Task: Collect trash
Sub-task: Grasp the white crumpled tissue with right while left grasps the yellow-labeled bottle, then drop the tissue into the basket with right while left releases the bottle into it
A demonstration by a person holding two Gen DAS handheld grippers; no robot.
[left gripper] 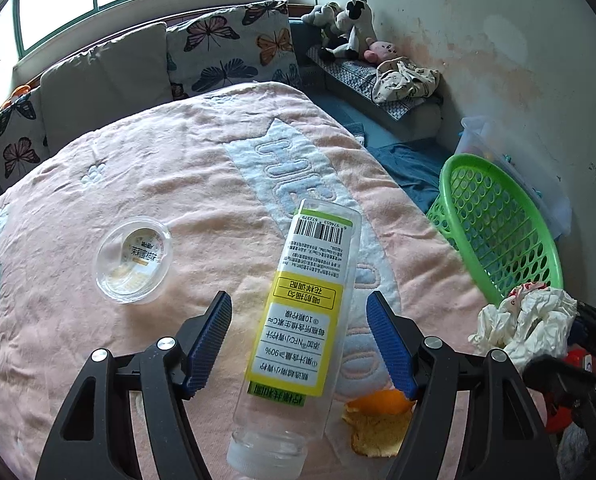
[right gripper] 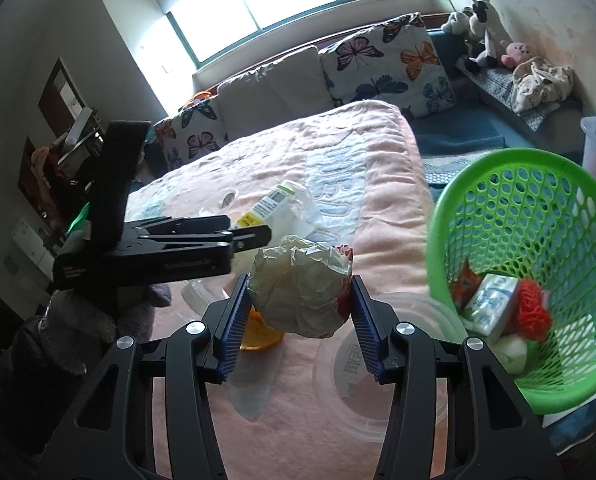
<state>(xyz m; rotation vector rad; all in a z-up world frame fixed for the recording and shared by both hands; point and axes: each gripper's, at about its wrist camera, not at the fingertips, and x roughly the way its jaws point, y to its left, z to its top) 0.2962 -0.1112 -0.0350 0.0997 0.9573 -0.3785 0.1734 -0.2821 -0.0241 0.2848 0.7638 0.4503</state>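
Observation:
My left gripper (left gripper: 299, 309) is open, its jaws on either side of a clear plastic bottle with a yellow label (left gripper: 301, 332) lying on the pink blanket (left gripper: 138, 184). A clear plastic cup (left gripper: 133, 259) lies to the left, and an orange peel (left gripper: 379, 420) lies by the right finger. My right gripper (right gripper: 299, 292) is shut on a crumpled paper wrapper (right gripper: 301, 290), also seen in the left wrist view (left gripper: 525, 326), held above the blanket left of the green basket (right gripper: 509, 196). The basket holds a milk carton (right gripper: 491, 302) and red netting (right gripper: 533, 308).
The green basket (left gripper: 493, 220) stands at the bed's right edge. A clear lid (right gripper: 377, 364) lies under my right gripper. Butterfly cushions (left gripper: 234, 48) line the back, stuffed toys (left gripper: 349, 28) sit in the corner, and a clear bin (left gripper: 493, 140) stands by the wall.

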